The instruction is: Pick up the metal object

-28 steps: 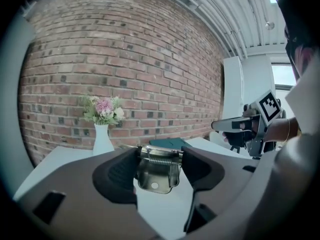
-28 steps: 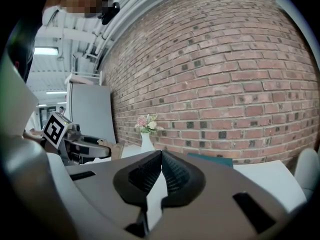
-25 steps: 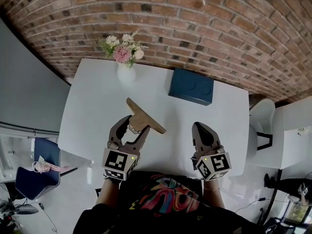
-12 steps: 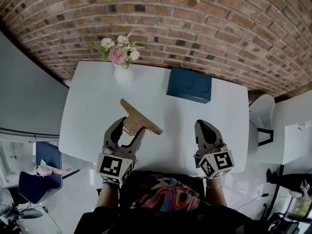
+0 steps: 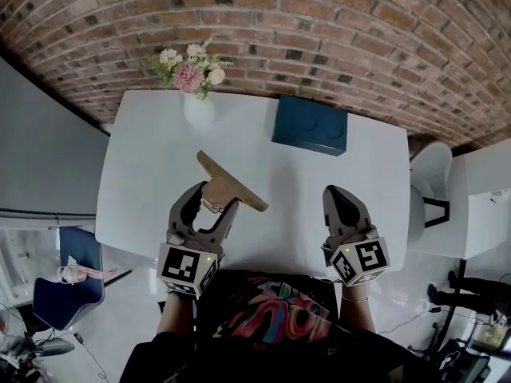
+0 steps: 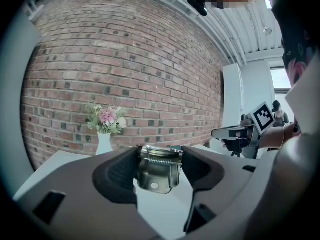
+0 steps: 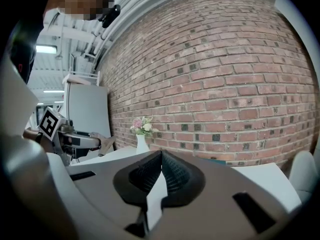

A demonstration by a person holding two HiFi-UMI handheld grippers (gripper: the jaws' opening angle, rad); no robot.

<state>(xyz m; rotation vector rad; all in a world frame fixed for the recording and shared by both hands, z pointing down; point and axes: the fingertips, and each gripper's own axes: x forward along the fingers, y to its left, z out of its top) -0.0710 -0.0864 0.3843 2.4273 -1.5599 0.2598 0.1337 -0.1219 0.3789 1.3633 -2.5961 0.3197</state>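
The metal object (image 5: pixel 230 185) is a tan wedge-shaped plate with a sprung metal clip at its near end. My left gripper (image 5: pixel 214 199) is shut on that clip and holds it over the white table (image 5: pixel 144 158). In the left gripper view the clip (image 6: pixel 157 171), with its coil spring and a round hole, sits between the two dark pads (image 6: pixel 117 174). My right gripper (image 5: pixel 340 195) hangs over the table's near right part, shut with nothing in it; its pads (image 7: pixel 172 171) meet at the tip. The right gripper view also catches the held object (image 7: pixel 104 143) at far left.
A white vase of pink and white flowers (image 5: pixel 196 102) stands at the table's far edge, and a dark blue box (image 5: pixel 310 126) sits to its right. A brick wall (image 5: pixel 335 30) runs behind. A white chair (image 5: pixel 429 188) stands right of the table, a blue chair (image 5: pixel 60 294) lower left.
The left gripper stays shut on the metal object and has edged slightly left. The right gripper has hardly moved. The head view has drifted a little.
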